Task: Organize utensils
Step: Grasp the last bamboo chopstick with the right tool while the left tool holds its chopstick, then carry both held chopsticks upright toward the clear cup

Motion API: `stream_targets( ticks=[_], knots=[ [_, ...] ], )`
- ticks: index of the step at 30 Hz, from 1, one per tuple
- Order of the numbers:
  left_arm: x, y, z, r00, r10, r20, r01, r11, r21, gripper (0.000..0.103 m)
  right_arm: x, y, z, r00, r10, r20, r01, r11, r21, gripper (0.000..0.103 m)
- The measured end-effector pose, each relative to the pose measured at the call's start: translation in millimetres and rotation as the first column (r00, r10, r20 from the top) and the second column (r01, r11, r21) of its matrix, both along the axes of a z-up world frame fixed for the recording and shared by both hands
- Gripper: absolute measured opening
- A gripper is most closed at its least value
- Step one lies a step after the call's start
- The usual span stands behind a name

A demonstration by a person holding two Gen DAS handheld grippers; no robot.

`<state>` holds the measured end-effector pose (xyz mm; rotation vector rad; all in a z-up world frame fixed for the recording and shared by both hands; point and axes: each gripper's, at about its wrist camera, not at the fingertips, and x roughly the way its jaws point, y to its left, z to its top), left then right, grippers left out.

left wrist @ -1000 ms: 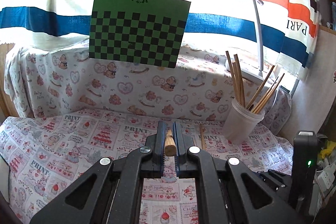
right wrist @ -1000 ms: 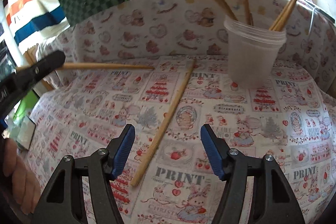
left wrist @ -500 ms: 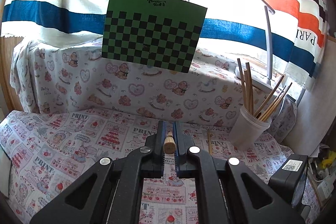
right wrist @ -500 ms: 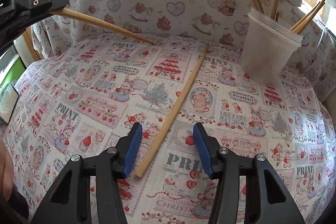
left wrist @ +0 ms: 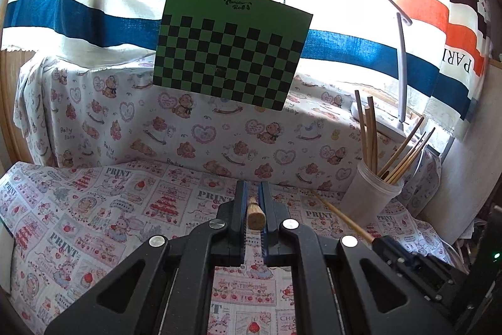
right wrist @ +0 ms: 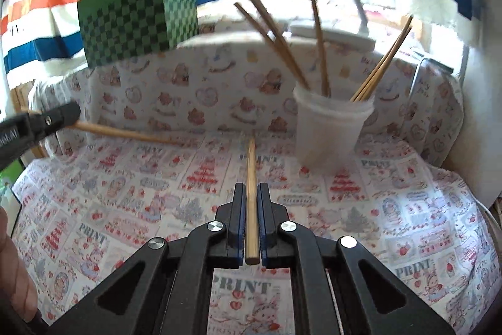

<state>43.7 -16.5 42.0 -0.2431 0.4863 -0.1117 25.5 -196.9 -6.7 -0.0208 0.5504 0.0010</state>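
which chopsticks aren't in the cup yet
Two: the chopstick clamped in the right gripper, whose jaws have just closed on it, and the one held by the left gripper. The rest stand in the translucent cup.

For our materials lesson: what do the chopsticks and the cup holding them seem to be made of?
Chopsticks: probably bamboo or wood, matte tan, with a fibrous cut end showing on the one in the left tongs' grip. Cup: likely frosted plastic, milky and translucent, not glossy.

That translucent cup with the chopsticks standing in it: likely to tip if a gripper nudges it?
Probably. The translucent cup looks thin and light, and its chopsticks lean far above and beyond the rim, likely making it top-heavy. It stands on soft patterned cloth, so a push might tilt rather than slide it.
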Motion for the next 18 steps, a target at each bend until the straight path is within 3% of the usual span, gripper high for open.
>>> stream_targets(
  ticks=[7, 11, 18],
  knots=[
    [-8, -4, 8, 0.998, -0.037, 0.048, 0.036, 0.999, 0.014, 0.006, -27, -32, 40, 0.979, 0.037, 0.199, -0.075, 0.979, 0.190, 0.008],
    [-16, -8, 15, 0.994, -0.074, 0.085, 0.072, 0.997, 0.016, 0.006, -41, -39, 53, 0.960, 0.026, 0.280, -0.089, 0.973, 0.214, 0.008],
    [-24, -10, 23, 0.987, -0.096, 0.125, 0.095, 0.995, 0.013, 0.006, -46, -41, 60, 0.953, 0.019, 0.303, -0.082, 0.977, 0.197, 0.008]
  ],
)
